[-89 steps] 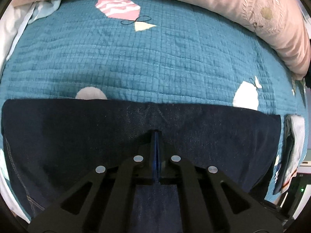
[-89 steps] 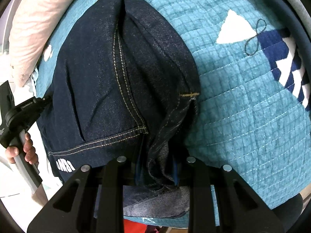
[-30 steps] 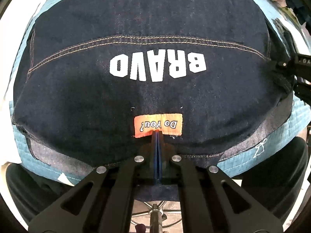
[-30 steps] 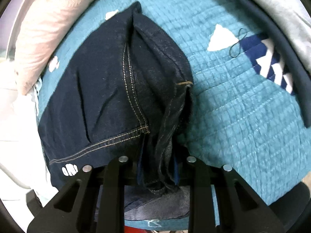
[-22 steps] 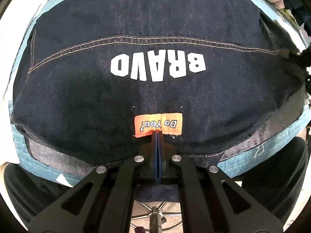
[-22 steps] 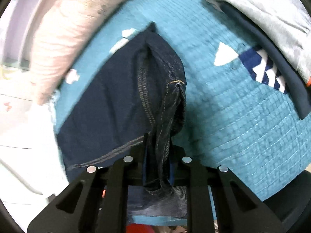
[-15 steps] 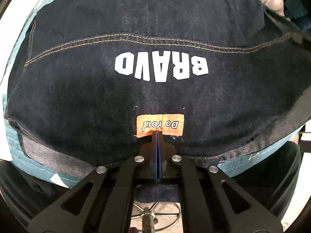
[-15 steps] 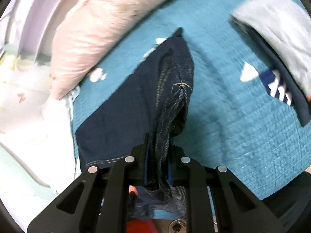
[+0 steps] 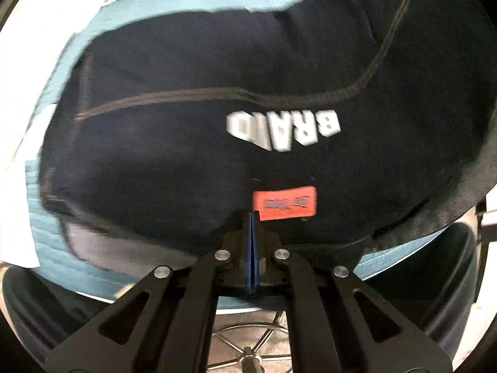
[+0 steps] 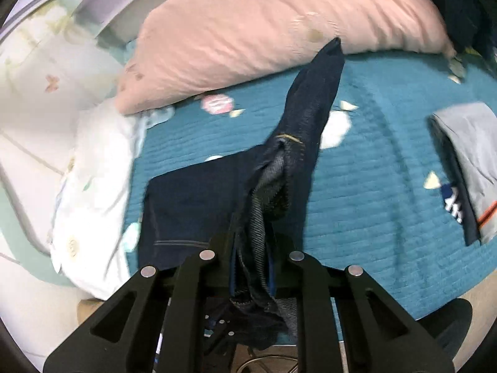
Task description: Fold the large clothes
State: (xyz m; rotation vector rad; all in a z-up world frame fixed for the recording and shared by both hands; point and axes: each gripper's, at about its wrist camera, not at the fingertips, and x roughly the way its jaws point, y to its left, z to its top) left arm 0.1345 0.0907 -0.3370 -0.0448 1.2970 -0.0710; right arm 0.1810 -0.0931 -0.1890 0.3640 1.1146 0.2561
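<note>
A dark denim garment (image 9: 217,143) lies on the teal quilt, with white block letters (image 9: 282,130) and an orange label (image 9: 284,206) near its hem. My left gripper (image 9: 253,220) is shut on that hem, just left of the label. In the right wrist view the same denim (image 10: 192,205) is pulled up from the bed into a taut ridge. My right gripper (image 10: 251,248) is shut on a bunched fold of it, high above the quilt, and loose cloth hangs below the fingers. The picture in the left wrist view is blurred.
A long pink pillow (image 10: 279,28) lies along the far side of the teal quilt (image 10: 372,186). A folded grey garment (image 10: 469,161) rests at the right. White bedding (image 10: 93,186) lies to the left. A metal chair base (image 9: 245,338) shows below the bed's edge.
My right gripper has risen and rolled, lifting its side of the denim off the quilt. In the left wrist view the cloth's right side has drawn upward and the orange label has slid right of the tips.
</note>
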